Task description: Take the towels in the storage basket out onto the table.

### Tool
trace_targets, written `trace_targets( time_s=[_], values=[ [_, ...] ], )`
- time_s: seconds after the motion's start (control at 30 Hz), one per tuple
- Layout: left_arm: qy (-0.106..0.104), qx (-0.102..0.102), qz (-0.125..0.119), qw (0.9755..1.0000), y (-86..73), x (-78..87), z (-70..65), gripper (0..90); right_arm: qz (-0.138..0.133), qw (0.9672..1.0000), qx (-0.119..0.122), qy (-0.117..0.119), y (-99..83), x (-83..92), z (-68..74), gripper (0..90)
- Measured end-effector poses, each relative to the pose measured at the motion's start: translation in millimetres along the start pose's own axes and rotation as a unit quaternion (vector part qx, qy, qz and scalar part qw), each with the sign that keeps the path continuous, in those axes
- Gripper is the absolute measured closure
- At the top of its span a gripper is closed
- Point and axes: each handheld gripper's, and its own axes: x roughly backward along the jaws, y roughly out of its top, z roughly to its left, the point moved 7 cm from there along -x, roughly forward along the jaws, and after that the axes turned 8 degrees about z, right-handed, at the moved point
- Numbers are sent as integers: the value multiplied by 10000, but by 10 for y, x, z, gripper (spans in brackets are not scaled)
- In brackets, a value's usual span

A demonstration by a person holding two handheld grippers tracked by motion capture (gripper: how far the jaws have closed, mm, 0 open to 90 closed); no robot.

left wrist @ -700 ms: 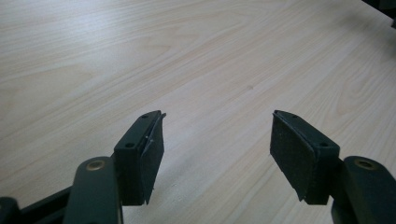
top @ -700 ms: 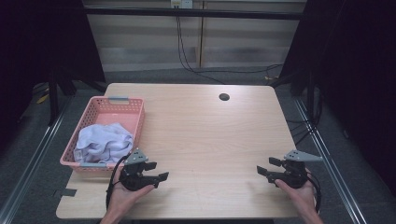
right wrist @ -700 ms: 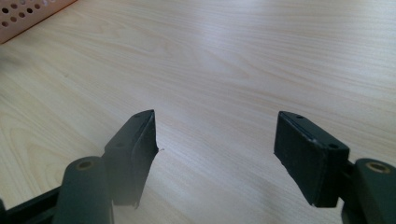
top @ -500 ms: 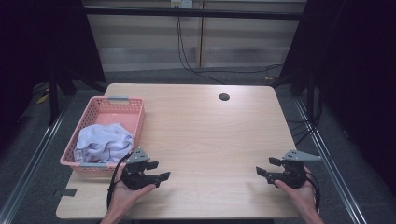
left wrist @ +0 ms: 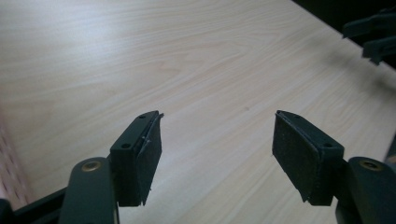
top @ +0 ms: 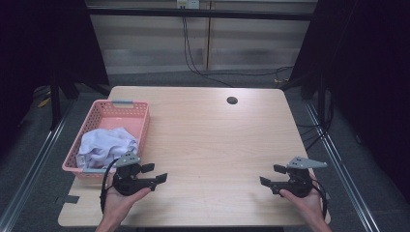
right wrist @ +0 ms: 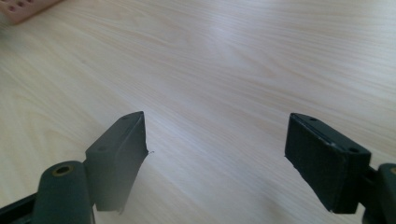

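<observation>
My left gripper (top: 155, 172) rests near the table's front left edge, held in a hand, its jaws pointing right. In the left gripper view its jaws (left wrist: 216, 122) stand open over bare wood with nothing between the pads. My right gripper (top: 270, 175) sits near the front right edge in the other hand, jaws pointing left. The right gripper view has it (right wrist: 215, 119) wide open above the wood, holding nothing. A pink plastic basket (top: 96, 116) stands at the table's left side, just behind the left gripper, with a crumpled white cloth (top: 106, 145) inside.
The light wooden table (top: 208, 135) has a small dark cable hole (top: 232, 100) near its far edge. The right gripper (left wrist: 373, 35) appears far off in the left gripper view. A corner of the basket (right wrist: 23, 9) edges into the right gripper view. Dark floor and cables surround the table.
</observation>
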Motion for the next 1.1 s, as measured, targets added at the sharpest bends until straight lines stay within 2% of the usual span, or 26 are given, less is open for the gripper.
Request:
trace_targets(
  time_s=[0.03,0.07,0.1,0.13,0.17,0.2,0.27,0.3,0.33,0.37,0.43,0.5,0.53,0.57,0.63,0.8,0.87,0.9,0.93,1.03,1.07,1.1],
  values=[
    [168,-53,68,9998,-29,11,25,324,0,10000,0,0,0,0,0,205],
    [355,-150,122,9992,-53,33,49,317,85,9999,105,-36,-4,-29,27,203],
    [251,-99,121,9996,-74,61,59,317,85,9999,105,-36,-4,-29,27,203],
    [74,81,101,9999,-80,97,78,318,134,9999,70,20,-14,-38,48,197],
    [114,130,130,9998,-75,138,104,314,126,9998,0,159,-20,-52,67,196],
    [422,-82,145,9990,-46,252,161,297,218,9995,75,233,-25,-73,92,198],
    [490,-96,135,9987,-29,306,187,294,204,9996,82,191,-15,-69,93,193],
    [696,-167,137,9973,-17,374,240,282,158,9996,79,220,-2,-57,94,190],
    [771,-182,121,9968,-11,410,273,271,105,9997,56,222,7,-38,90,191],
    [743,-141,114,9971,-2,456,314,265,61,9997,30,226,10,-28,87,191],
    [889,-77,85,9960,16,557,408,256,80,9996,-2,260,-14,-16,76,190],
    [910,56,61,9958,38,649,505,253,100,9996,-5,280,-24,-21,75,190],
    [1086,109,25,9940,65,749,614,248,118,9996,-2,272,-29,-26,68,190],
    [1101,155,5,9938,82,792,664,244,112,9996,38,257,-25,-28,62,195],
    [1122,197,7,9935,97,830,712,244,96,9996,91,245,-22,-27,60,214],
    [1400,234,183,9897,212,959,972,225,127,9997,84,216,-21,-42,47,197],
    [1549,242,194,9875,278,990,1046,226,146,9996,67,215,-21,-50,44,197],
    [1573,236,195,9871,310,1010,1077,226,171,9996,86,198,-25,-54,48,197],
    [1590,225,206,9868,339,1019,1102,240,191,9994,158,240,-32,-62,66,198],
    [1706,174,281,9848,417,1024,1205,235,210,9994,168,240,-37,-69,78,198],
    [1747,239,290,9839,459,1009,1293,231,234,9992,166,264,-38,-80,76,197],
    [1747,239,290,9839,459,1009,1293,231,234,9992,166,264,-38,-80,76,197]
  ],
)
